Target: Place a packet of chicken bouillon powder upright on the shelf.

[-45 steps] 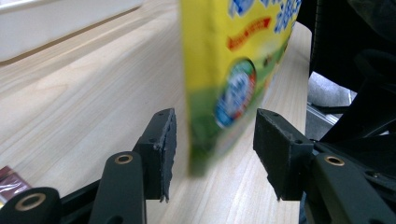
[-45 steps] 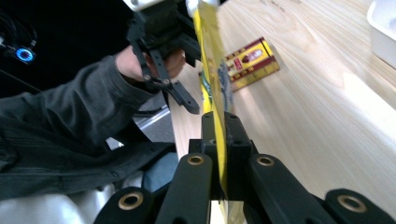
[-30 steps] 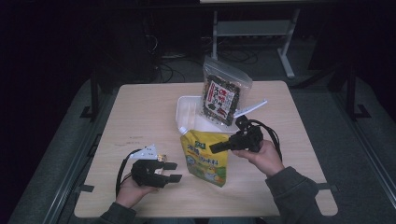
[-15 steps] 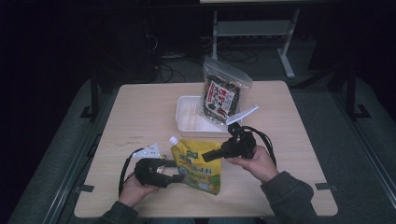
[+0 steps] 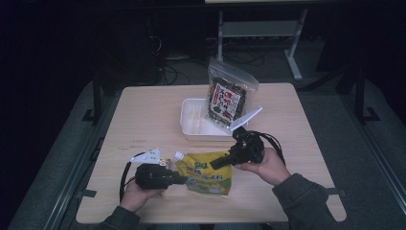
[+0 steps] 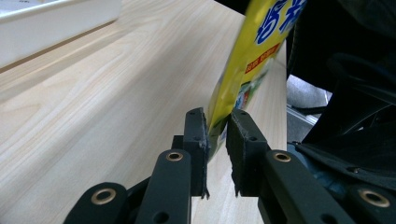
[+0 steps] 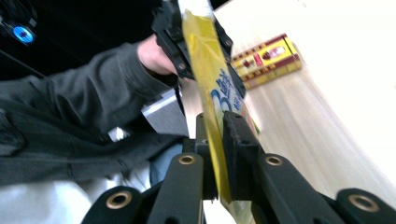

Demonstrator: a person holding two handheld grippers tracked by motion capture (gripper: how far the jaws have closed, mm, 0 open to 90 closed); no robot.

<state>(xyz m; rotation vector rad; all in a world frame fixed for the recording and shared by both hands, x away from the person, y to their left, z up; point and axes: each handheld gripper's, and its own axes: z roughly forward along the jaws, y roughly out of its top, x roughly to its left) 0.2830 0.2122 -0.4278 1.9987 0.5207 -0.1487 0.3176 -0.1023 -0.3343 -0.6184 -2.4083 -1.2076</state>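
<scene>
Yellow pouch [image 5: 207, 173] held low over the table's [image 5: 143, 120] near edge, between both grippers. Left gripper [image 6: 217, 140]: jaws have just been closing, now clamped on the pouch's left edge. Right gripper [image 7: 215, 133]: jaws pinch the pouch's right side, having just been easing apart slightly. White tray [image 5: 196, 122] well behind.

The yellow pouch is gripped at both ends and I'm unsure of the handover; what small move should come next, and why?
Probably ease the right gripper open. The left gripper has just closed its jaws on the yellow pouch, so it is held at both ends above the table and one grip can go.
</scene>
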